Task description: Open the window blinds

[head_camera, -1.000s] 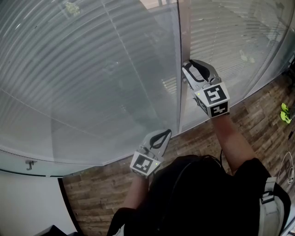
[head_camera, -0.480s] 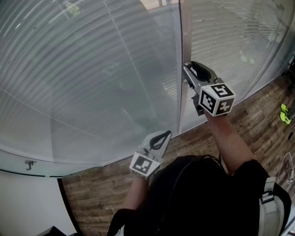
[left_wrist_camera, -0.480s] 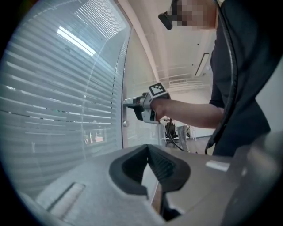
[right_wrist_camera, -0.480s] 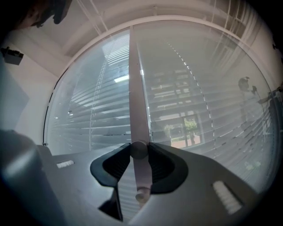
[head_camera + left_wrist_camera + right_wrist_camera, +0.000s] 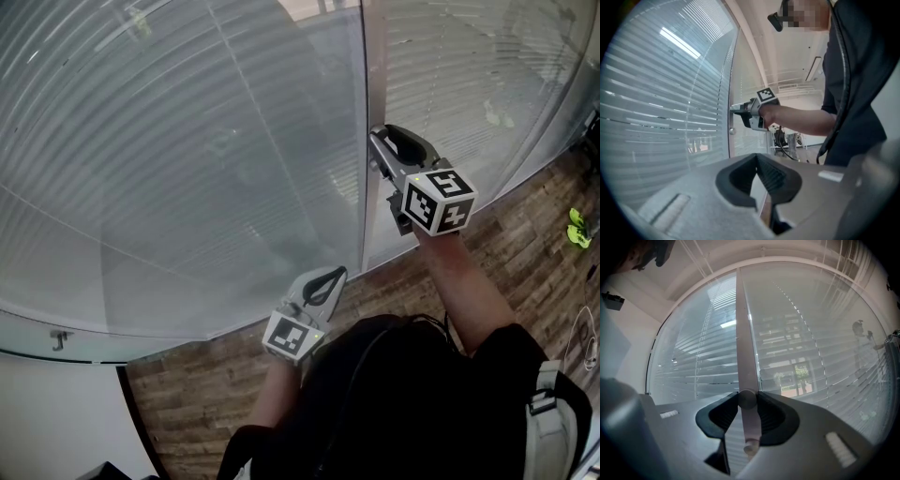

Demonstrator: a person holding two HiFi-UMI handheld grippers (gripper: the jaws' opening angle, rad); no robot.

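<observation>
I am looking at the blinds: thin, pale, horizontal slats hanging behind glass, filling the wall in front of me. They are tilted enough in the right pane that a tree and a building are showing through. I am counting two panes, split by one smooth upright post.

The right gripper is pointing level at that post, and its jaws are clamping a small round knob, the dark ribbed pads pressing on both sides of it. A second round knob is sitting just below on the same post, so I am counting two.

The left gripper is hanging lower, near the bottom of the left pane, with its jaws together and nothing between them.

Below the glass, brown wood-plank floor is showing. Both grippers are grey plastic, each carrying one marker cube.
</observation>
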